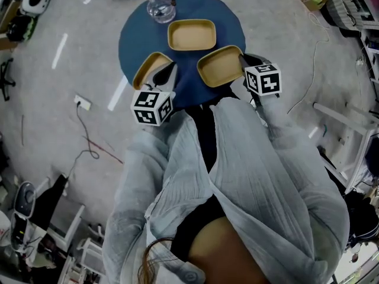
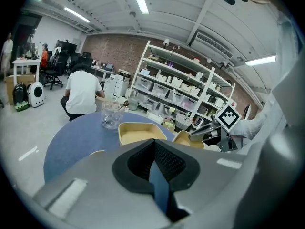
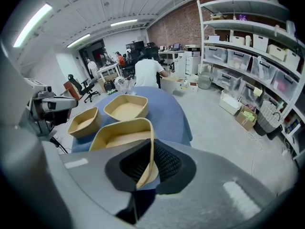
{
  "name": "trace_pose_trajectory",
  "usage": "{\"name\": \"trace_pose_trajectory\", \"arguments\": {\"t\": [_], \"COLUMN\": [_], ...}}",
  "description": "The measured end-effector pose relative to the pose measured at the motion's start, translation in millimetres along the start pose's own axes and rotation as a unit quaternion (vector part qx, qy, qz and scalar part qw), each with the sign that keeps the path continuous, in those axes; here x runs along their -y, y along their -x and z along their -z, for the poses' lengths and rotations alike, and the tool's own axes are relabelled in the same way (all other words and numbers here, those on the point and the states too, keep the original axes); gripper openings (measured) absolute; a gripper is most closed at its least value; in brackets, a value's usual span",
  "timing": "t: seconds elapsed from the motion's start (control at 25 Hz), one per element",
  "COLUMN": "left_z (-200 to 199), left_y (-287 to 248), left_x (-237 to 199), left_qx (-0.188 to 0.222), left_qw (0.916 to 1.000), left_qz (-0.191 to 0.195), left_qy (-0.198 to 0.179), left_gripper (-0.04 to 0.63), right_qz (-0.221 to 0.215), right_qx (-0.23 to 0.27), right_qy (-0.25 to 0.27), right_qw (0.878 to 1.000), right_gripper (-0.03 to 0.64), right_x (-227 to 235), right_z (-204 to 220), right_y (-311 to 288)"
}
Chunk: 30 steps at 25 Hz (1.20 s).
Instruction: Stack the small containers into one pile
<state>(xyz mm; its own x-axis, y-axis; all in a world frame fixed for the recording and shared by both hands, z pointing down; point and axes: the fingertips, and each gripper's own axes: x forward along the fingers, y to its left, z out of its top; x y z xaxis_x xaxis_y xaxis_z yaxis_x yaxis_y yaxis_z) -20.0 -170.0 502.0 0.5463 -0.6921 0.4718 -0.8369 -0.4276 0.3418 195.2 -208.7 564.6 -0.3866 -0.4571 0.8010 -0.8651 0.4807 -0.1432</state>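
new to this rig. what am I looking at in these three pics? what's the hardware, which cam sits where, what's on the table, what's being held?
There is no robot here. A person holds a two-jaw gripper in each hand, and the marker cube on each gripper is part of it. The head view comes from a camera on the person's head, looking steeply down. The left and right gripper views come from a camera riding on each gripper, looking along its jaws. On the blue round table are three tan containers and a glass cup. The right gripper is clamped on the rim of the right container. The left gripper looks shut on nothing, beside the left container. The far container stands untouched.
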Motion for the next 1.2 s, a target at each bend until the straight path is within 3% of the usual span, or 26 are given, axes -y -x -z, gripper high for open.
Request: {"name": "trace_pose_trajectory", "arguments": {"t": [0.64,1.2], "left_z": [4,-7], "left_y": [16,29], "left_x": [-9,-26], "left_qx": [0.012,0.033], "left_qw": [0.9998,0.9994], "left_qz": [0.012,-0.013], "left_qy": [-0.007,-0.003], "left_gripper": [0.012,0.012], "right_qz": [0.033,0.03], "right_qx": [0.05,0.111], "right_qy": [-0.053,-0.128], "right_qw": [0.997,0.985], "right_gripper": [0.021,0.021], "right_x": [-9,-10], "right_z": [-17,-76], "right_y": [26,19]}}
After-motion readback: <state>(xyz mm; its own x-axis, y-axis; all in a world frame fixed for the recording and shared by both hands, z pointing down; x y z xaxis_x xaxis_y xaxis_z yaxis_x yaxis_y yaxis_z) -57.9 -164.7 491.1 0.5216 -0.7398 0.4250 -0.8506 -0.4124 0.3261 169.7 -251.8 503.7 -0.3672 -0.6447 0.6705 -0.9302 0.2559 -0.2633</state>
